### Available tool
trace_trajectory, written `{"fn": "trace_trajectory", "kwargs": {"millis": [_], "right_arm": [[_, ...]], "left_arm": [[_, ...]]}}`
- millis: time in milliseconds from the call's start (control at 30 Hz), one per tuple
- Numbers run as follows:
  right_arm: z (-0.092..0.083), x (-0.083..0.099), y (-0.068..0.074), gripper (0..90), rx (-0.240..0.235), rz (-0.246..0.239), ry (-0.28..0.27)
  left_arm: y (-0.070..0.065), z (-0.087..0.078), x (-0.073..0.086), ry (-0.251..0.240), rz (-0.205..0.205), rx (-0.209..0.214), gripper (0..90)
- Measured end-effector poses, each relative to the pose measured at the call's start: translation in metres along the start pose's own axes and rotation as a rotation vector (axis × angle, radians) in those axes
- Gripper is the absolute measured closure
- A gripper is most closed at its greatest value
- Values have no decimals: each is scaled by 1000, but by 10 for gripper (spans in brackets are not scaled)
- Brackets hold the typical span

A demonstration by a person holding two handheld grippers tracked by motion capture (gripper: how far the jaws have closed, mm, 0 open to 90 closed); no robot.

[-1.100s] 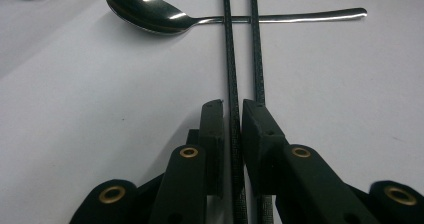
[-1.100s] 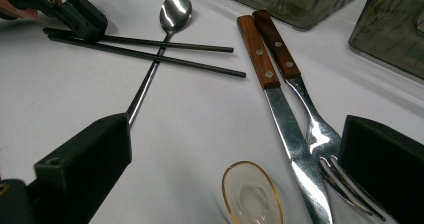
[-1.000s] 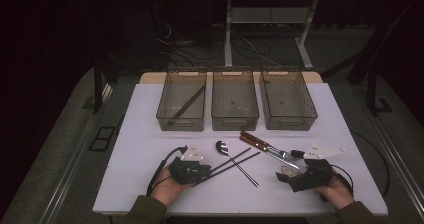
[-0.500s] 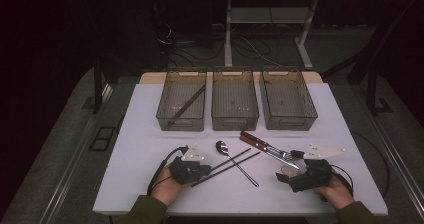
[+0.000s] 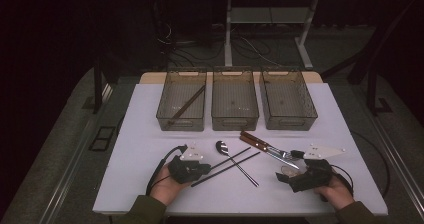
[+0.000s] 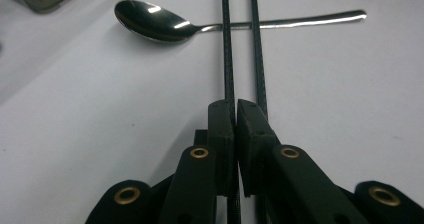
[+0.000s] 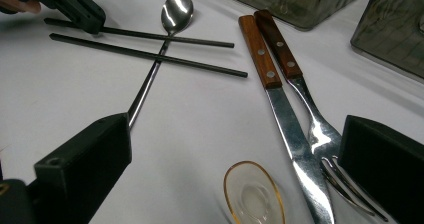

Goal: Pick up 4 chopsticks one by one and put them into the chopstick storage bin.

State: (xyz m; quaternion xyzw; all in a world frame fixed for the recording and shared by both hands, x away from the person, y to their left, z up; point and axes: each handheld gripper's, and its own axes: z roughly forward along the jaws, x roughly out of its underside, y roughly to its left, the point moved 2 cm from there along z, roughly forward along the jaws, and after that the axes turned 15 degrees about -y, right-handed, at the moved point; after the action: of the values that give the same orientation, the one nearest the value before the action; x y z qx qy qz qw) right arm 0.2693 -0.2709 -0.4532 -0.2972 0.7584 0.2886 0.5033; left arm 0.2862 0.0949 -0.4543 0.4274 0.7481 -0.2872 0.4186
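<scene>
Since a second ago almost nothing has shifted: both hands sit where they were, and my left gripper [image 5: 202, 168] has just been closing its jaws onto a chopstick [image 6: 228, 49], which now runs between them. From the left gripper view I see the two black jaws pressed nearly together on that stick, with the second chopstick [image 6: 258, 49] lying just beside it, outside the grip; both sticks cross over the handle of the spoon [image 6: 150, 21] ahead. In the high view my left hand [image 5: 165, 186] comes in from the bottom edge, low on the table [image 5: 140, 134], with the gripper pointing right and slightly away from me along the sticks. My right hand [image 5: 337, 194] rests near the table's front right, its gripper [image 5: 287, 176] aimed left and a little forward. In the right gripper view its jaws stand well apart, holding nothing, with a small glass dish [image 7: 252, 194] between them on the table and the blade of the knife [image 7: 280, 104] and tines of the fork [image 7: 312, 114] just by the right jaw. Three trays [image 5: 235, 116] stand in a row beyond the cutlery, and the left one holds a stick [image 5: 185, 106].
</scene>
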Motion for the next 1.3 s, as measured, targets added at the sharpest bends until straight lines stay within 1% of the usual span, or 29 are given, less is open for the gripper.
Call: {"fn": "trace_trajectory", "kwargs": {"millis": [33,100,267,467,533,567,633,700,733,800,833,867,933,1000,1033,1067,1100,1133,1300], "right_arm": [[0,0,0,6,0,0,0],[0,0,0,6,-1,0,1],[0,0,0,6,-1,0,0],[0,0,0,6,-1,0,0],[0,0,0,6,-3,0,0],[0,0,0,6,-2,1,0],[0,0,0,6,-2,2,-1],[0,0,0,7,-1,3,-1],[0,0,0,6,-2,3,-1],[0,0,0,7,-3,3,0],[0,0,0,6,-2,3,0],[0,0,0,6,-3,3,-2],[0,0,0,7,-3,4,-2],[0,0,0,7,-4,1,-3],[0,0,0,6,-4,1,-3],[0,0,0,6,-2,4,-1],[0,0,0,7,-1,6,-1],[0,0,0,6,-1,8,0],[0,0,0,6,-3,8,0]], "left_arm": [[0,-1,-1,-12,-8,-3,853],[0,-3,-2,-21,-14,0,853],[1,-7,-3,-32,-20,4,853],[4,-14,-4,-52,-30,0,852],[5,-16,-5,-63,-31,-4,852],[5,-17,-5,-67,-38,-7,852],[7,-20,-5,-67,-40,-9,852],[8,-22,-5,-79,-48,-16,852],[9,-24,-5,-76,-44,-18,853],[10,-26,-6,-83,-49,-25,852],[11,-28,-6,-81,-40,-26,852],[12,-28,-6,-88,-47,-30,853],[13,-31,-6,-89,-41,-34,853],[15,-32,-7,-97,-42,-37,852],[15,-33,-7,-104,-48,-45,853],[15,-35,-7,-104,-45,-44,852],[16,-35,-8,-115,-52,-49,853],[17,-37,-8,-115,-47,-52,853],[20,-44,-9,-138,-55,-72,853]]}}
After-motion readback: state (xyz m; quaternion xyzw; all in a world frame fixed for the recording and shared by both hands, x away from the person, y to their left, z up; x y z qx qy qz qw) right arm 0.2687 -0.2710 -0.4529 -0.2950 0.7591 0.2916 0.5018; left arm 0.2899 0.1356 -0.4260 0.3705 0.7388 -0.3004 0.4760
